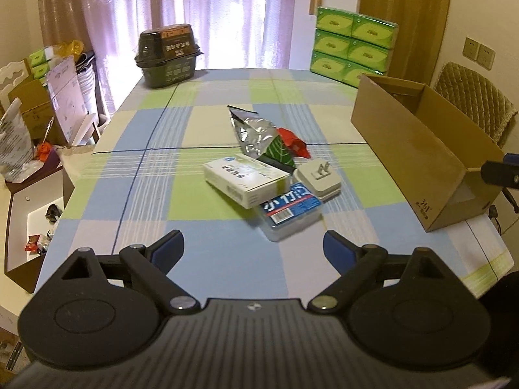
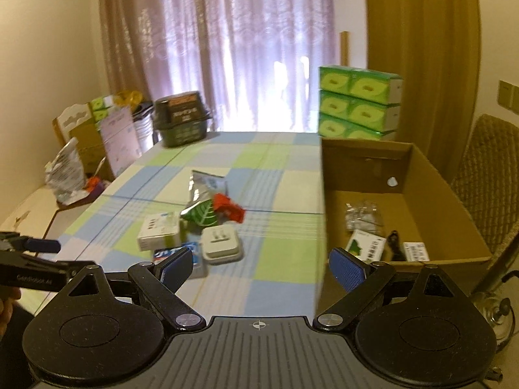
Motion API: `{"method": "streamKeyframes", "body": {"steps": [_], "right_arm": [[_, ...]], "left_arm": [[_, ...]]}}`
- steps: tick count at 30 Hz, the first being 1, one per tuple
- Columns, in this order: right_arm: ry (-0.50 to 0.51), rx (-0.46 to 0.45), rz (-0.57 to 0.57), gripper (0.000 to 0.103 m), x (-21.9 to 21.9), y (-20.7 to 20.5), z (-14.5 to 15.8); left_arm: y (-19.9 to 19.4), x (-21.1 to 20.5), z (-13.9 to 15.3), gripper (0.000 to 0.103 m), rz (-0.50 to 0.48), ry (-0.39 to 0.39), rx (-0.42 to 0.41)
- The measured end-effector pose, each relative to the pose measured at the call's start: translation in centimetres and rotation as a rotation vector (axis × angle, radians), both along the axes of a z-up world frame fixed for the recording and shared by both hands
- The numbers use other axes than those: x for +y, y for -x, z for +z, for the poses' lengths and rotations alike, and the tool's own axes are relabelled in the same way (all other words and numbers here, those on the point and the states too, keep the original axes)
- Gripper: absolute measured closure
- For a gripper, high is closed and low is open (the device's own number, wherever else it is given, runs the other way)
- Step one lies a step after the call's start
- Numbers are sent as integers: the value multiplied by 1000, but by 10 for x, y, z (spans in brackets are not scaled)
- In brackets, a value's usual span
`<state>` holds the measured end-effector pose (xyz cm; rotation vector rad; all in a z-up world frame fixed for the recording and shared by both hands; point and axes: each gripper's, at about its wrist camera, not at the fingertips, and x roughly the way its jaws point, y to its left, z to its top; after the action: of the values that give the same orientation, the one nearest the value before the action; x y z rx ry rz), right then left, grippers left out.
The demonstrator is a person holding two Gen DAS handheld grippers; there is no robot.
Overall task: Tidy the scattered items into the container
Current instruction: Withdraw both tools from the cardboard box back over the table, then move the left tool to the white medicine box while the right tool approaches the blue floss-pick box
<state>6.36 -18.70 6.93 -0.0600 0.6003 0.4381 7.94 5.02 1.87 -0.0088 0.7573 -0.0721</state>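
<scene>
**Cardboard box at right, clutter mid-table**

Checked cloth (image 1: pixel 201 223) in blue, green and cream over the whole table. Cardboard box (image 1: pixel 418 149) open-topped on the right edge, well apart from the pile. Inside, seen from the right wrist: clear packet (image 2: pixel 362 215) at the back, green-and-white carton (image 2: pixel 365 249), black cable (image 2: pixel 394 243) and small white carton (image 2: pixel 416 251) near the front wall.

Pile at table centre, all touching or overlapping:
- silver foil bag (image 1: pixel 251 131) farthest back, crumpled
- green leaf-print pack (image 1: pixel 279 152) against the foil
- red wrapper (image 1: pixel 293 142) just beside the leaf pack
- white medicine box (image 1: pixel 245 178) lying flat, resting partly on the blue case
- blue-labelled clear case (image 1: pixel 288 212) nearest the left gripper
- white plug adapter (image 1: pixel 319 180), prongs up, between the case and the red wrapper

Left gripper (image 1: pixel 254 246) low over the near cloth, jaws spread wide, nothing between the blue pads (image 1: pixel 168 249). Right gripper (image 2: pixel 259 264) held higher near the box's front corner, jaws likewise spread and empty.

Farther back: dark basket (image 1: pixel 168 55) at the far left corner, green tissue packs (image 1: pixel 352 45) stacked at the far right, curtains (image 1: pixel 194 9) behind.
</scene>
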Motion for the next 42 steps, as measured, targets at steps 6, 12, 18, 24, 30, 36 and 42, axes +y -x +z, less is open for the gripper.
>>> {"method": "streamKeyframes", "body": {"steps": [6, 12, 18, 24, 30, 36, 42], "right_arm": [[10, 20, 43, 7, 19, 0, -7], [30, 35, 83, 7, 33, -2, -14], [49, 58, 120, 7, 44, -3, -25], [65, 82, 153, 7, 54, -9, -38], [76, 117, 177, 7, 62, -20, -54], [81, 161, 186, 7, 67, -35, -74], [83, 202, 207, 7, 72, -55, -95]], "left_arm": [[1, 10, -1, 11, 16, 12, -1], [0, 21, -5, 11, 38, 27, 6], [-6, 26, -10, 11, 42, 31, 15], [-15, 27, -13, 11, 34, 27, 24], [-34, 25, -17, 11, 21, 30, 39], [-61, 19, -27, 11, 15, 59, 73], [-97, 5, -39, 11, 4, 68, 95]]}}
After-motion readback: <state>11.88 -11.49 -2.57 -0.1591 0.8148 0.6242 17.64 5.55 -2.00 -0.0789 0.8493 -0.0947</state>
